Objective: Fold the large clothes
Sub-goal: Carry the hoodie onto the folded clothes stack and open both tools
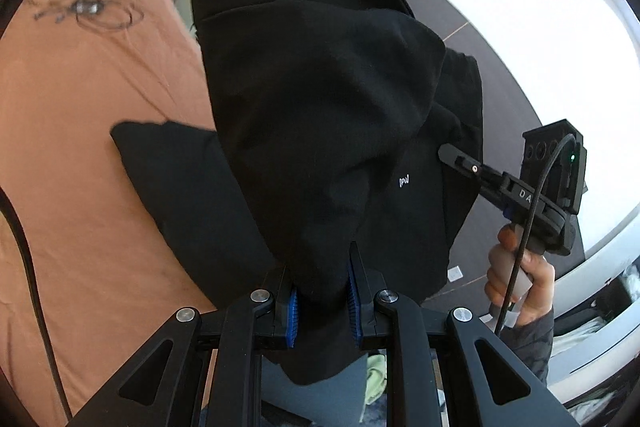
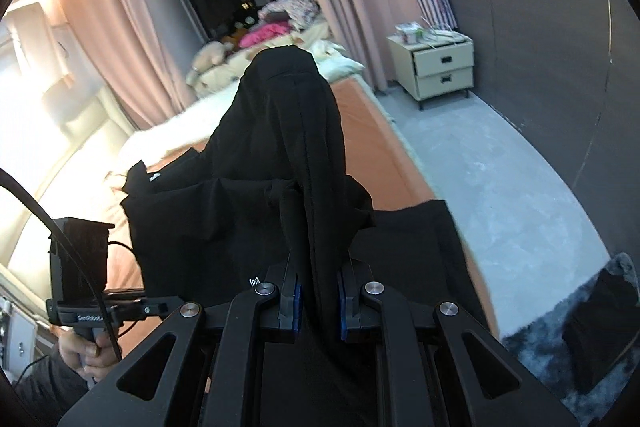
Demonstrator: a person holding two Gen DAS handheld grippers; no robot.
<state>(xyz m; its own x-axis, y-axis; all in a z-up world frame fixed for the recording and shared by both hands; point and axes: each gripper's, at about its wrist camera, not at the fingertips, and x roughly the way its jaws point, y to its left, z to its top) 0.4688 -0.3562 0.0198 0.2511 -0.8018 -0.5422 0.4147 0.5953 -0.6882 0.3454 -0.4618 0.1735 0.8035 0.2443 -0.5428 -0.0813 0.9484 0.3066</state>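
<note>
Item 1: black garment [image 1: 320, 131], large, with a small white mark on its cloth. We find it lifted above the bed [image 1: 92, 115], gathered and draped. In the left wrist view its long axis runs away from the camera toward the far end of the bed; the near end is bunched between the fingers and hangs below them. A lower fold rests on the bed's orange sheet.

Item 2: left hand-held gripper [image 1: 322, 301]. Blue-padded jaws drawn nearly together, pinching a thick bunch of the garment's cloth.

Item 3: right hand-held gripper [image 2: 318, 303]. Jaws likewise narrowed onto a long vertical fold of the same garment, which rises in a peak ahead of it. In the left wrist view this gripper enters from the right side, its fingertips buried in the cloth, the person's hand [image 1: 516, 283] on its handle.

Item 4: surroundings. We note pink curtains [image 2: 120, 39], a cream two-drawer nightstand [image 2: 438, 67] beside the bed, grey floor [image 2: 500, 187], and a heap of mixed clothing [image 2: 276, 23] at the far end of the bed.
</note>
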